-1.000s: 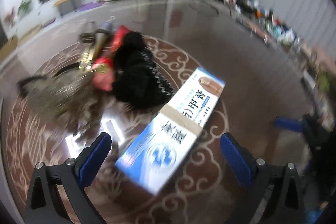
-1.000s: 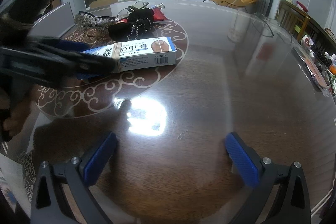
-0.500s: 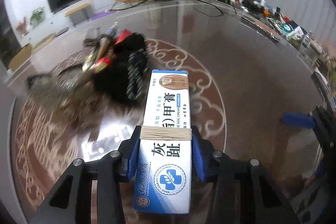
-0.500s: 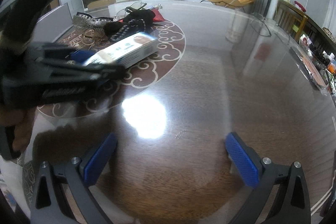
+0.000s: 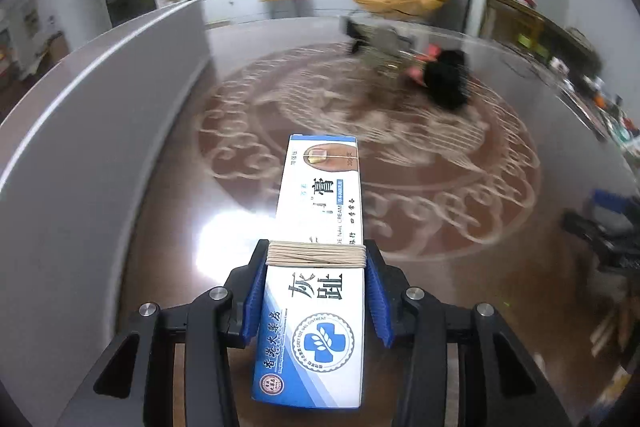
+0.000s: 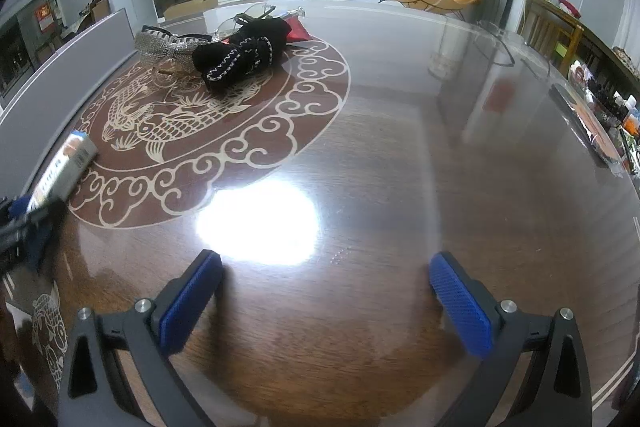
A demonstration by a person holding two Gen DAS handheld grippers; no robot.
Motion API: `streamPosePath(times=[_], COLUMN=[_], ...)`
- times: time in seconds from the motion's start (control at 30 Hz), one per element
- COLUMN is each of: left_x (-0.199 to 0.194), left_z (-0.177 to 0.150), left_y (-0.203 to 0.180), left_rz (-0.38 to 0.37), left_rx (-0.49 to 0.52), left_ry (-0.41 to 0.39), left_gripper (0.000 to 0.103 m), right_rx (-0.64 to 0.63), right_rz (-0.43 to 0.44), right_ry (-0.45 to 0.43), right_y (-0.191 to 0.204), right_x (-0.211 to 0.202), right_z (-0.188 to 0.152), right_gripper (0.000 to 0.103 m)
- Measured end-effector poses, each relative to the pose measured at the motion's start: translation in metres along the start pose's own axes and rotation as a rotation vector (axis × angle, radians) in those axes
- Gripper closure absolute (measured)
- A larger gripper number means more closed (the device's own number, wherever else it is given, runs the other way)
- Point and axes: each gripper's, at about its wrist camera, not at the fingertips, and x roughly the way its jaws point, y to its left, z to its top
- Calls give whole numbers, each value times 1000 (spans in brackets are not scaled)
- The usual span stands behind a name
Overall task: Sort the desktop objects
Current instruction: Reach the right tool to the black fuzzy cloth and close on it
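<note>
My left gripper (image 5: 316,259) is shut on a long white and blue ointment box (image 5: 320,227) with a tan rubber band around it. Its blue pads (image 5: 254,299) press both long sides, and the box hangs above the brown table. In the right wrist view the same box (image 6: 66,167) shows at the far left edge. A black hair accessory (image 6: 240,57) and a silver mesh headband (image 6: 168,47) lie in a pile with a red item (image 6: 296,29) at the far side of the table. My right gripper (image 6: 324,291) stands open over bare tabletop with nothing between its fingers.
A grey panel (image 5: 80,131) runs along the table's left edge. The glossy table (image 6: 400,187) bears a round fish and cloud pattern and a bright lamp glare (image 6: 256,227). Small bottles and clutter (image 6: 608,115) crowd a shelf at the far right.
My left gripper closed on the ointment box, lifted it and swung it leftwards toward the grey panel. The right gripper has stayed where it was, open.
</note>
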Motion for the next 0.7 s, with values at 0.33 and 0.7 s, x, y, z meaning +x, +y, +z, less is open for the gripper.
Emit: streamPosePath(times=[0.33,0.7], left_x=[5,6], left_z=[4,5], left_y=[4,3], left_rz=[-2,-4], left_rx=[-5,-7], left_ry=[-1,-1], left_gripper=[58,58], right_rx=[112,-64], right_rz=[229,181], right_ry=[-30,49], right_y=[27,64], right_x=[47,88], right_z=[116,152], right_gripper=[1,51])
